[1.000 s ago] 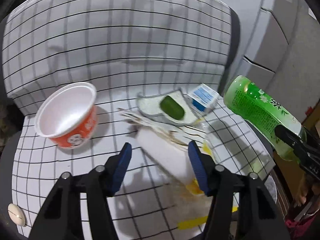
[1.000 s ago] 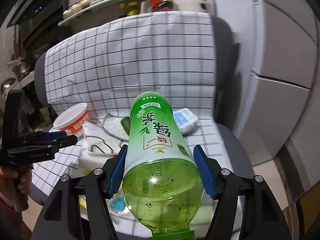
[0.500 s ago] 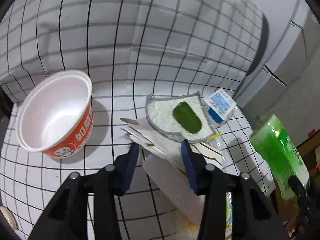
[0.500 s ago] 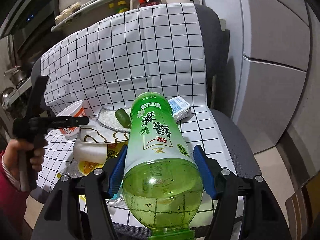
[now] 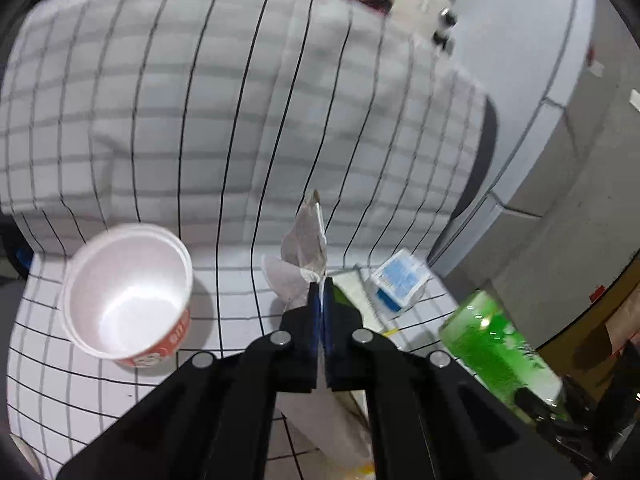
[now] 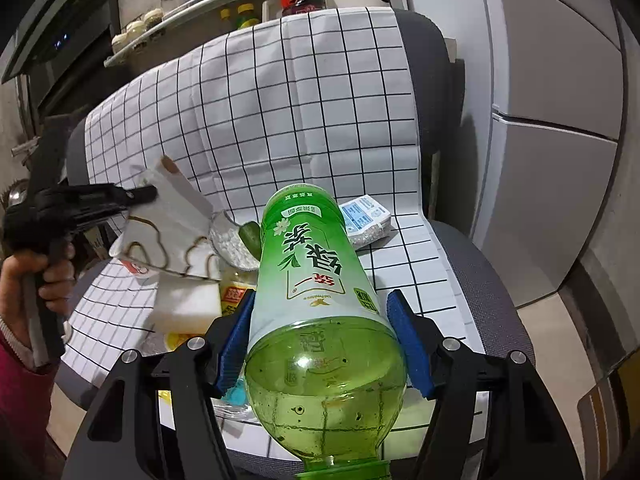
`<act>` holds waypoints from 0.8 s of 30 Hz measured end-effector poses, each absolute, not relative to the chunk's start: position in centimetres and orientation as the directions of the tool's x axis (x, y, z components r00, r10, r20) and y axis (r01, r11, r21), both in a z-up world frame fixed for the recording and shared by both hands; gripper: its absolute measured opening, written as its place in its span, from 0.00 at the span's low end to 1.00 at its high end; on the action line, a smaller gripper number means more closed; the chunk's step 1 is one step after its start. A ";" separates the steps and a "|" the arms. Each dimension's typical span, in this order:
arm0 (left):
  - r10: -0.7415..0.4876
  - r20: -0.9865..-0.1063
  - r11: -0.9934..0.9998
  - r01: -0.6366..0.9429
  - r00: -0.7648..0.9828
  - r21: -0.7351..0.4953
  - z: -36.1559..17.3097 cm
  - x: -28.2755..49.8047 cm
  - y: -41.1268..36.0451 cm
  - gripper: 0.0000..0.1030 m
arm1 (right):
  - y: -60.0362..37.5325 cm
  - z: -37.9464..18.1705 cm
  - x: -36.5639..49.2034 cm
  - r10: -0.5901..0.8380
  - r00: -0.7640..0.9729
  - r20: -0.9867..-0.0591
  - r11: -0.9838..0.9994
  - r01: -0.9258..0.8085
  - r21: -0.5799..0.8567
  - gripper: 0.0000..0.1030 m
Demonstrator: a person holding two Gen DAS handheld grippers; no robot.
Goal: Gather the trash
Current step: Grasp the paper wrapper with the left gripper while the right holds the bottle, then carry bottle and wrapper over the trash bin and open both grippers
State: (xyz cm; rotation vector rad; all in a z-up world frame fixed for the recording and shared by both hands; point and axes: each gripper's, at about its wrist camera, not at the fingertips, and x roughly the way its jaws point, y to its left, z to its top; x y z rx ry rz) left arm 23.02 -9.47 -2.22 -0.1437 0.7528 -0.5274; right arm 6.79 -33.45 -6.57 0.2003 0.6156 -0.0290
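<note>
The left gripper (image 5: 320, 292) is clamped tight on a white paper wrapper (image 6: 168, 224), which is held up off the chair seat (image 6: 420, 256). The right gripper (image 6: 320, 344) is wrapped around a green tea bottle (image 6: 316, 280), cap end toward the camera. In the left wrist view, a red-and-white foam cup (image 5: 128, 292) is seen at 9 o'clock of the fingers, and a blue-and-white carton (image 5: 400, 280) at 2 o'clock, both on the checked cloth (image 5: 240, 120).
</note>
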 end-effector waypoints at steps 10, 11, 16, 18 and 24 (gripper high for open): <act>-0.617 -0.459 0.777 0.586 0.639 -0.229 2.1 13.4 -10.1 0.00 | -33.7 -4.1 3.0 -0.049 0.859 -0.510 0.973 0.157 0.171 0.64; -0.626 -0.454 0.768 0.602 0.634 -0.219 2.1 12.7 -10.6 0.00 | -34.0 -3.9 2.3 -0.065 0.859 -0.508 0.970 0.173 0.169 0.64; -0.704 -0.447 0.673 0.719 0.552 -0.172 0.7 8.7 -15.4 0.00 | -36.1 -3.9 -2.6 -0.184 0.842 -0.508 0.945 0.294 0.145 0.64; -0.739 -0.458 0.618 0.768 0.495 -0.167 -0.3 7.2 -17.8 0.00 | -37.1 -4.3 -4.8 -0.235 0.824 -0.515 0.928 0.348 0.133 0.64; -0.807 -0.490 0.451 0.880 0.329 -0.151 -3.2 2.4 -25.1 0.00 | -40.3 -5.7 -11.3 -0.361 0.755 -0.547 0.862 0.494 0.114 0.64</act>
